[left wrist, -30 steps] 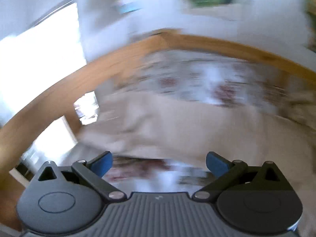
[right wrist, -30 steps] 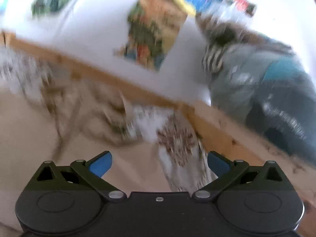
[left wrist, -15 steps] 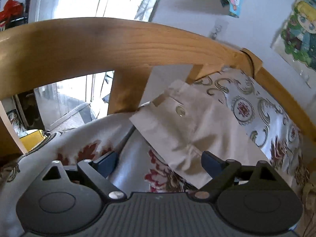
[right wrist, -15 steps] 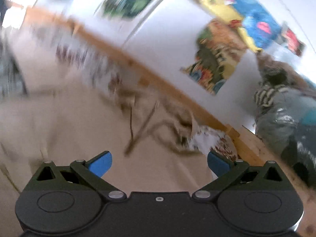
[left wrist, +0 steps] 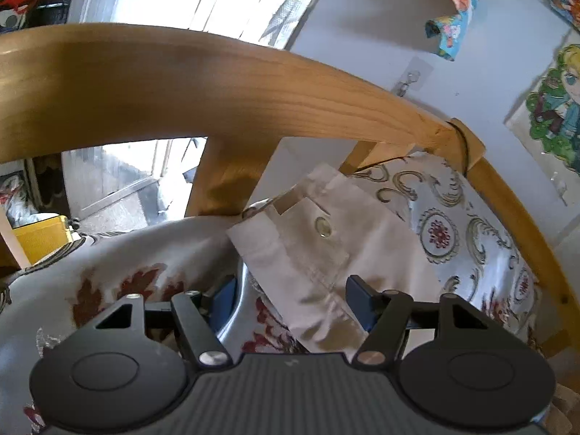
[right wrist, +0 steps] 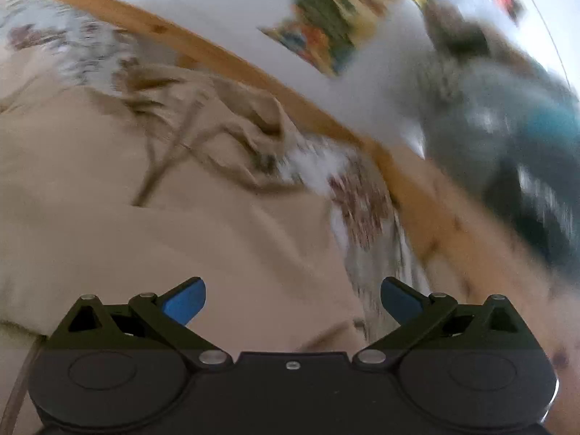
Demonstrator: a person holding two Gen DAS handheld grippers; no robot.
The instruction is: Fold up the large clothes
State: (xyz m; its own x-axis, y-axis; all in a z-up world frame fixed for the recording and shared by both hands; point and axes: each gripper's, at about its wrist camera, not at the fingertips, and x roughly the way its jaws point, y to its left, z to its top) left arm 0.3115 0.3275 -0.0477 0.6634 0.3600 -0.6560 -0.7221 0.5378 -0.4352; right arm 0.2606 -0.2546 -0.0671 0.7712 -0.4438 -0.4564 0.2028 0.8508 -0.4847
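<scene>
Plainly, no brand, label or legible writing shows anywhere; the posters (left wrist: 554, 108) on the wall carry only cartoon figures, and the right wrist view is too blurred to read. The beige garment (left wrist: 326, 250) lies on a patterned bedspread (left wrist: 471, 232) inside a wooden bed frame (left wrist: 203, 83); in the left wrist view its waistband corner, with one round metal button (left wrist: 323, 225), points up and away toward the frame's corner post, and its long axis runs from there down toward the camera and to the right. The left gripper (left wrist: 295, 302) sits low over that corner; its fingers have just been closing, the cloth's hem lies between them, the right pad is at the fabric's edge, the left one is apart from it over the bedspread; no firm pinch is visible. In the right wrist view the same beige garment (right wrist: 163, 217) spreads wide and rumpled across the bed; the right gripper (right wrist: 293, 301) hovers over it with fingers spread apart and nothing between them; a blurred grey and teal heap (right wrist: 507, 137) lies beyond the frame.
</scene>
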